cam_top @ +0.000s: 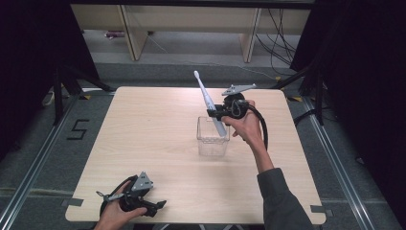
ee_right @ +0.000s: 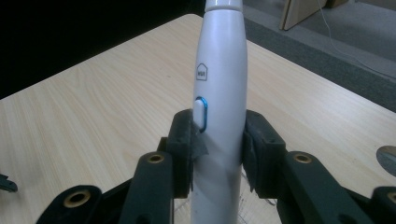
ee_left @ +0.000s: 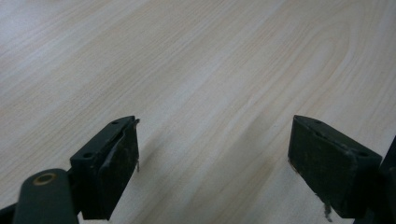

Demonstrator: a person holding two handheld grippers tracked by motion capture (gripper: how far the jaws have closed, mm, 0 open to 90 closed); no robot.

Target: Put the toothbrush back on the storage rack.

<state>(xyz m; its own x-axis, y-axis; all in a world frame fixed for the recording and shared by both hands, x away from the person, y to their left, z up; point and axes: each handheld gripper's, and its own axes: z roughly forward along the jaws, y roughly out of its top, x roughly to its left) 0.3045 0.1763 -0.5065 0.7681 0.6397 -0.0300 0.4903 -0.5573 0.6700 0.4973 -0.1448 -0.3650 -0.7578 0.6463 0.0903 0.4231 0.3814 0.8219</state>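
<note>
A white electric toothbrush stands tilted, brush head up and to the left, its lower end inside a clear plastic box in the middle of the table. My right gripper is shut on the toothbrush handle, just above the box. In the right gripper view the handle with its blue-ringed button sits squeezed between both pads. My left gripper lies low near the table's front left edge, held by a hand. Its jaws stand wide apart over bare wood with nothing between them.
The light wooden table has bare surface left of the box. Dark curtains flank both sides. Pale furniture legs and loose cables stand on the floor beyond the far edge.
</note>
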